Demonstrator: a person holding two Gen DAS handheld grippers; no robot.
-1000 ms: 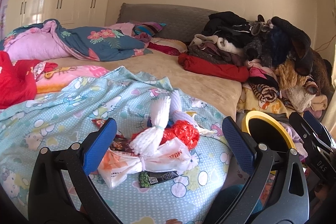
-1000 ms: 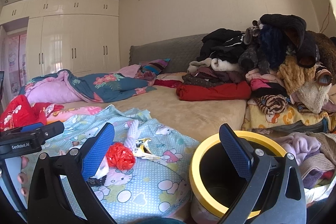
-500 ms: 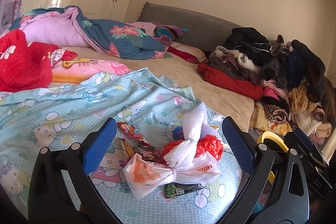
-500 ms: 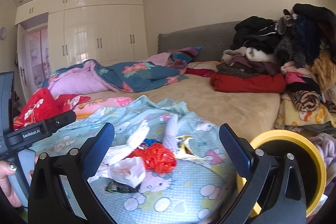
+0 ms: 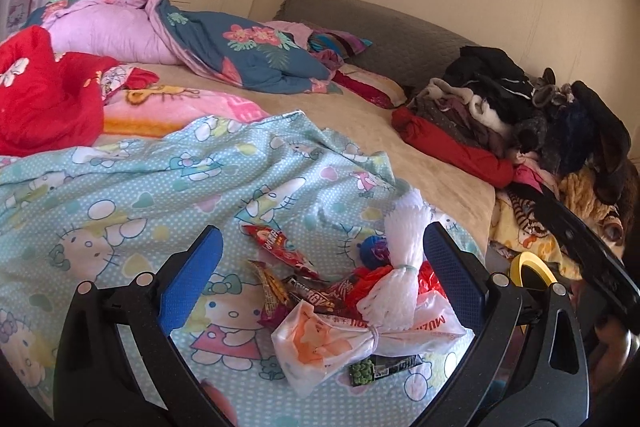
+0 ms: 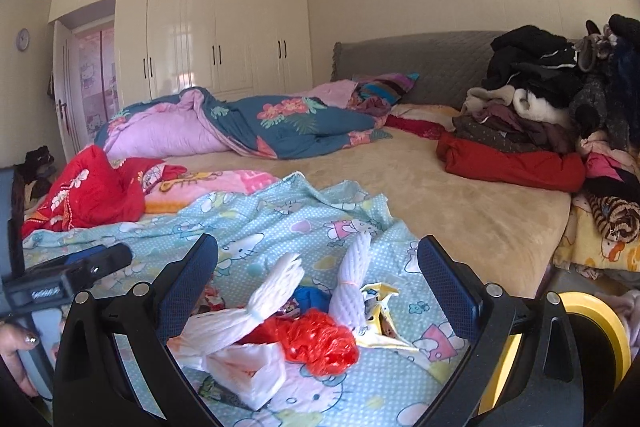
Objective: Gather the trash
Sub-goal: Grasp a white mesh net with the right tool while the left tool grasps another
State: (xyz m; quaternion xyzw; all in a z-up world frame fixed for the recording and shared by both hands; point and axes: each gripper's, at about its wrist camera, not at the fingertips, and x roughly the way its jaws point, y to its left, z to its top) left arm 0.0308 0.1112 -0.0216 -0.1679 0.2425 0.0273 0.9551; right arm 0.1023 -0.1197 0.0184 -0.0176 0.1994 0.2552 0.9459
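Approaching the trash pile [image 5: 352, 311] on the blue cartoon sheet [image 5: 120, 187], nothing grasped yet.
Left gripper [image 5: 318, 271] and right gripper [image 6: 318, 277] both gape wide and empty around the pile; the yellow-rimmed bin [image 6: 600, 343] stands just right of it. Next, probably: lower and pinch one wrapper.

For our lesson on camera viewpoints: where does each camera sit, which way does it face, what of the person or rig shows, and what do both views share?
Left wrist: on the left gripper, low over the blanket, facing the trash pile and headboard; both open fingers show.
Right wrist: on the right gripper, facing the same pile from further right; its open fingers, the left gripper and a hand show.
Shared: trash pile, yellow-rimmed bin, clothes heap.
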